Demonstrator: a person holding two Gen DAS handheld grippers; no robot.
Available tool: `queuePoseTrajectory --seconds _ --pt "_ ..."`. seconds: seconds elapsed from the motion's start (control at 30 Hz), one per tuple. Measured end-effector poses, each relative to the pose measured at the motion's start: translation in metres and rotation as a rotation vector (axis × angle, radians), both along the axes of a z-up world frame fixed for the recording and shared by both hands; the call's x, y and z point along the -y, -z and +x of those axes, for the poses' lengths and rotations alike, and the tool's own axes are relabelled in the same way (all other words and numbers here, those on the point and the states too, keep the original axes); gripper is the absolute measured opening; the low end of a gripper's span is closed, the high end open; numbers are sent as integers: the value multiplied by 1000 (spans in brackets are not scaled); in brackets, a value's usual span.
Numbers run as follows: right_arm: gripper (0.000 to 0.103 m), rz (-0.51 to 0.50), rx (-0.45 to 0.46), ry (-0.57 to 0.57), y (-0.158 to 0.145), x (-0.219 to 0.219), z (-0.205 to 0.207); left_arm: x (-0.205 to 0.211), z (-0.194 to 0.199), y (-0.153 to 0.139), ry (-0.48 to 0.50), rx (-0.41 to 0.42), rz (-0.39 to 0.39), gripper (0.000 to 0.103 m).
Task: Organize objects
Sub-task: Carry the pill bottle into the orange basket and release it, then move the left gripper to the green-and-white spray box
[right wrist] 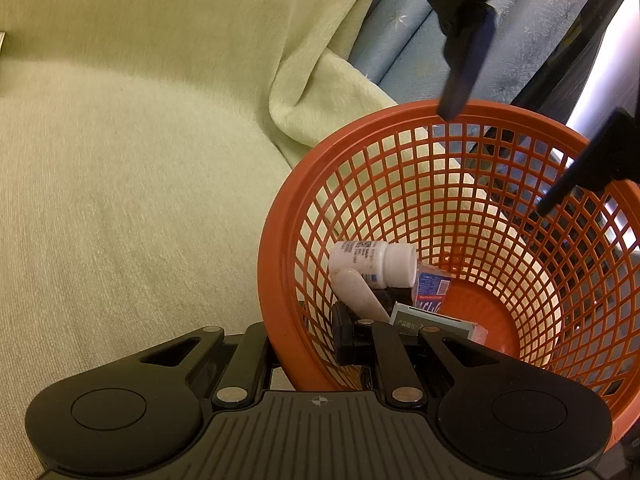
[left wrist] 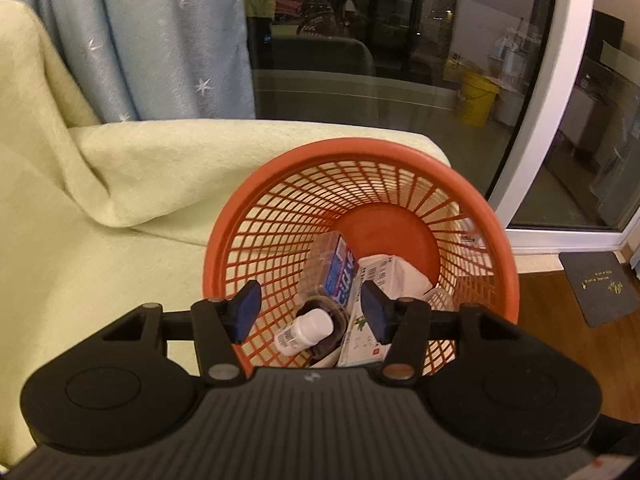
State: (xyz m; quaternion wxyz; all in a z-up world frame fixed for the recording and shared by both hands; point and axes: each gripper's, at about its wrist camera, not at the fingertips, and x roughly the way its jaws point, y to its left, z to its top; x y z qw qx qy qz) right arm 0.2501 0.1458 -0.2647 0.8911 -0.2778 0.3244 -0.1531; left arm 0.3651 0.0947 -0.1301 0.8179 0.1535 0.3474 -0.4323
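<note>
The right gripper (right wrist: 308, 340) is clamped on the orange mesh basket's (right wrist: 276, 280) near rim, one finger inside and one outside. The left gripper (left wrist: 310, 312) hovers wide open and empty above it. Directly below its fingers, the white pill bottle (left wrist: 306, 330) lies on its side among boxes; the basket sits at the sofa's (left wrist: 120, 184) seat edge.

Place: it was a home, a living room at night.
Seat: a sofa (left wrist: 120, 240) under a pale green blanket (right wrist: 140, 160) lay left of the left claw.
Window: a blue star-patterned curtain (left wrist: 160, 40) and a glass sliding door (left wrist: 380, 40) stood ahead.
Floor: wood boards with a dark doormat (left wrist: 600, 292) were on the right.
</note>
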Motion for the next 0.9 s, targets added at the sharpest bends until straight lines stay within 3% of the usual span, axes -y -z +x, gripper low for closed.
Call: queuePoseTrajectory --seconds 0.3,0.9 --pt "8 -1 0 0 0 0 0 -42 11 -1 -125 -22 -20 52" --pt "9 -2 -2 -1 -1 0 1 -163 24 29 -407 -56 63 55"
